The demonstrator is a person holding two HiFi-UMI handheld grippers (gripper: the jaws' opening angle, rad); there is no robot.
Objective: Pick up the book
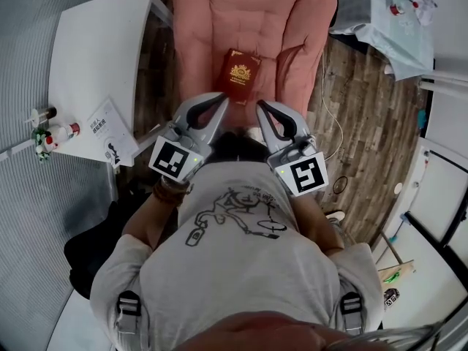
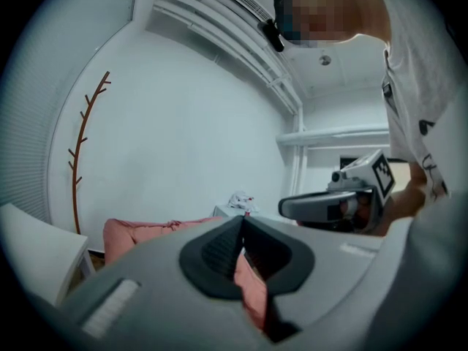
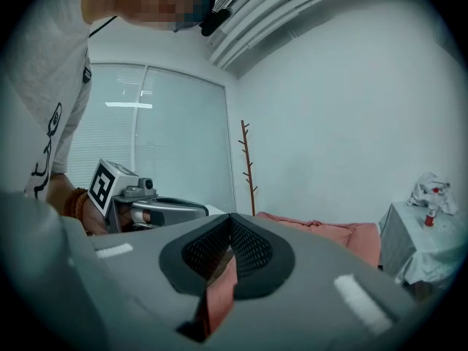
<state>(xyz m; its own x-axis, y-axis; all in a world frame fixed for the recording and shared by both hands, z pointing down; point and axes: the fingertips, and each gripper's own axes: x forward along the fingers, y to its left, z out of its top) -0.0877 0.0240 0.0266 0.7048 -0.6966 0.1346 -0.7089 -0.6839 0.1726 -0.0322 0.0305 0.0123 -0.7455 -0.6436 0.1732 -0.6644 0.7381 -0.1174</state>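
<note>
A dark red book (image 1: 238, 74) with a gold emblem lies flat on the seat of a pink cushioned armchair (image 1: 292, 42). Both grippers hover side by side just short of the book's near edge, pointing toward it. My left gripper (image 1: 224, 98) is shut with nothing in it, and its tips (image 2: 243, 219) meet in the left gripper view. My right gripper (image 1: 260, 106) is also shut and empty, its tips (image 3: 231, 217) touching in the right gripper view. Neither gripper view shows the book, only pink cushion beyond the jaws.
A white table (image 1: 95, 57) stands left of the chair with a booklet (image 1: 111, 131) and small bottles (image 1: 51, 134) on it. A cloth-covered side table (image 1: 398, 20) is at the far right. A thin cable (image 1: 333, 123) lies on the wooden floor (image 1: 365, 123).
</note>
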